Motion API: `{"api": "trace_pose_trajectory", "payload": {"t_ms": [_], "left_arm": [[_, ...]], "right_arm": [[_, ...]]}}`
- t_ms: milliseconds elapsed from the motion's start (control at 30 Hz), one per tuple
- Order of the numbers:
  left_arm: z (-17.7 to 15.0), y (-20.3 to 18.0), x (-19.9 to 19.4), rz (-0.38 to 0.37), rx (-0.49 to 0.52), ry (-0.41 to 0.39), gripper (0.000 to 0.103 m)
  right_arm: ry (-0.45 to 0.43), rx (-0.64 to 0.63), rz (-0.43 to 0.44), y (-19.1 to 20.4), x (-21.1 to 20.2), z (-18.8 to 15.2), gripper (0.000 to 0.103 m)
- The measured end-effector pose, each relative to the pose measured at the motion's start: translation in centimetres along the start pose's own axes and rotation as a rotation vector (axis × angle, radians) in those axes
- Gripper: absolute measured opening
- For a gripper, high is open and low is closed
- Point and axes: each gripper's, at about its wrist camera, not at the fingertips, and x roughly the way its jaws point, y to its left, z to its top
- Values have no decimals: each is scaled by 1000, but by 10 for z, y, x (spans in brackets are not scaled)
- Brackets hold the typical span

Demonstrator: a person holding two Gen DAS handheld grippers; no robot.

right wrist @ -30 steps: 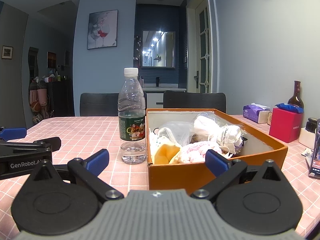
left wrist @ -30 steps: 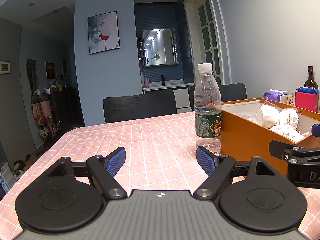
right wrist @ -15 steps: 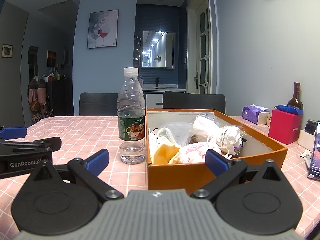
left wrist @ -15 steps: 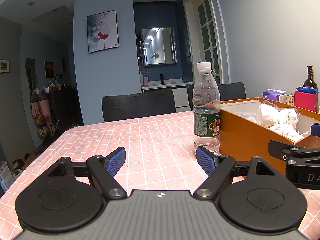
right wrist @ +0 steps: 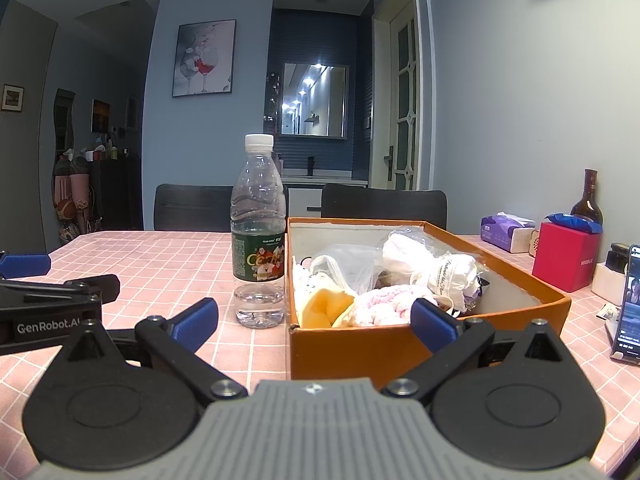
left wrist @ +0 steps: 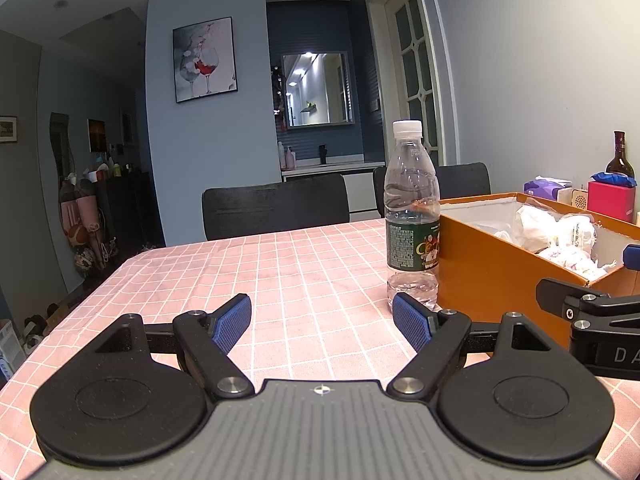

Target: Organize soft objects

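both the left gripper (left wrist: 322,322) and right gripper (right wrist: 314,318) are spread wide over the pink checked tablecloth (left wrist: 280,272), holding nothing. just past the right one, an orange box (right wrist: 400,344) holds the soft things: a yellow cloth (right wrist: 326,306), pink knit (right wrist: 380,304), white bundles (right wrist: 432,268) and a clear plastic bag (right wrist: 348,266). the box's near wall hides their lower parts, and a water bottle (right wrist: 259,240) stands just beside it.

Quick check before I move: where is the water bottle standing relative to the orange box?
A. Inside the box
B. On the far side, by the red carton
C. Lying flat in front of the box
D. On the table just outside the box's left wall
D: the water bottle stands upright on the table, just outside the left wall of the orange box.
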Motion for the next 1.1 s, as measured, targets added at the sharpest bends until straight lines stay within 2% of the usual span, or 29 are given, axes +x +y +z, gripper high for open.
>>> {"api": "trace_pose_trajectory", "payload": {"t_ms": [1100], "left_arm": [[-2,-2,3,-2,-6,9,94]], "right_arm": [[-4,-13,-15,1,0,0,100]]}}
